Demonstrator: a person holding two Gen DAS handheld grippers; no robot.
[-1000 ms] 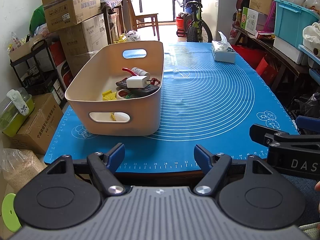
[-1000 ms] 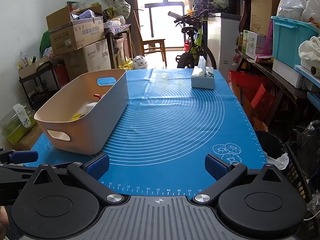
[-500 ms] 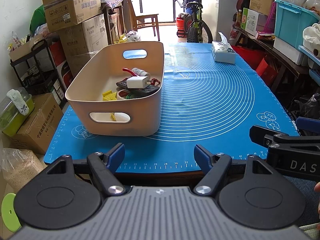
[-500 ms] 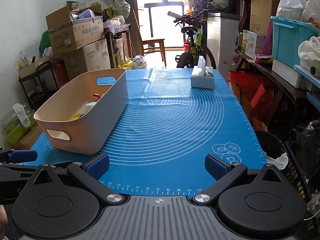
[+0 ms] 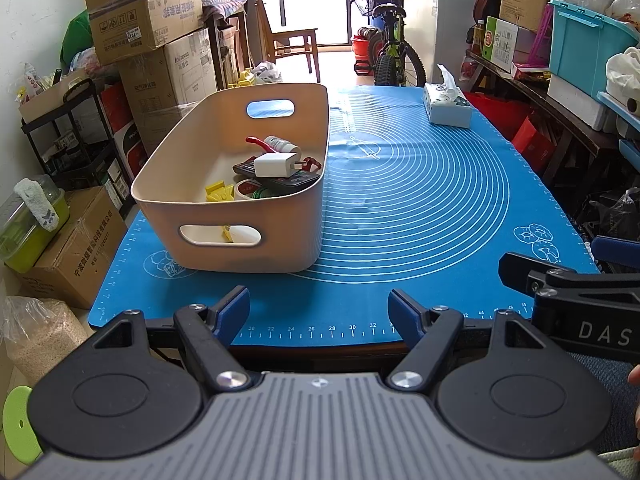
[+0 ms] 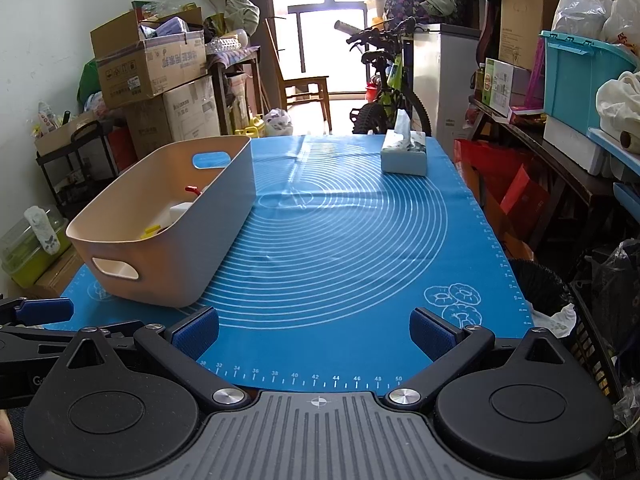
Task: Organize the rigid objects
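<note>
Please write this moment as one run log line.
left gripper: open, empty | right gripper: open, empty | beige plastic basket: holds white charger | blue silicone mat: only tissue box outside basket

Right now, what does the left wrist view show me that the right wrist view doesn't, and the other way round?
Only the left wrist view looks down into the beige bin: white charger, black remote, small bottle, tape roll, yellow pieces.

Only the right wrist view shows the bin's long outer wall and the black basket past the mat's right edge.

Both show the blue mat, the tissue box, and both grippers, left gripper and right gripper, open with nothing between the fingers.
</note>
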